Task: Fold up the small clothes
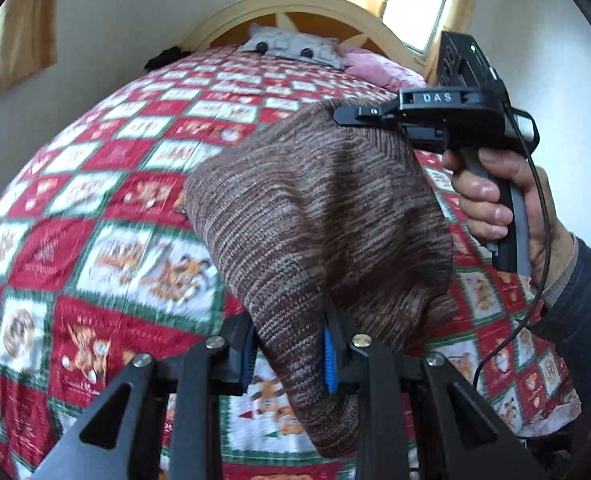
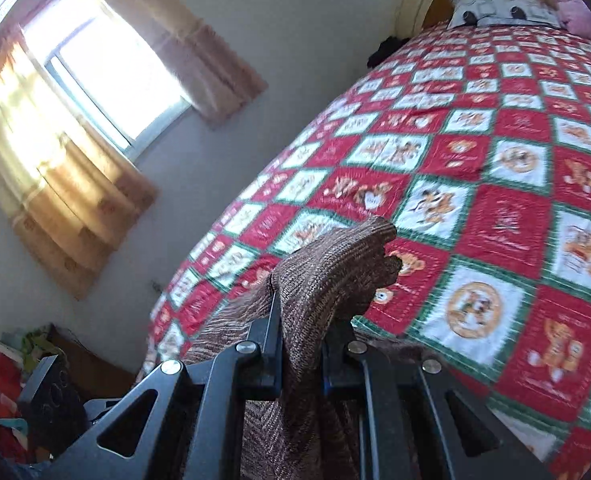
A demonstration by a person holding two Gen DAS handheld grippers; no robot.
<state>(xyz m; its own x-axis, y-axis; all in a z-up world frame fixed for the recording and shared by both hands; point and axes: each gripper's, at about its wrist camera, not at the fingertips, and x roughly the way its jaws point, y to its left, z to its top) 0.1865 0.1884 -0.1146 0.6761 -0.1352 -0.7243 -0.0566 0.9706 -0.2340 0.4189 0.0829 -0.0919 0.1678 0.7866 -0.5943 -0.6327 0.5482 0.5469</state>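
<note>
Brown knit garment [image 1: 319, 216] hangs above my checkered quilt [image 1: 95, 208]. My left gripper [image 1: 291, 356] and right gripper [image 2: 301, 364] both clamp its fabric.

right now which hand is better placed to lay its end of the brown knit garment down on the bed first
Probably the left. Its gripper holds the brown striped knit garment low, close over the red, white and green patchwork quilt. The right gripper pinches its corner higher, so it has farther to come down.
</note>
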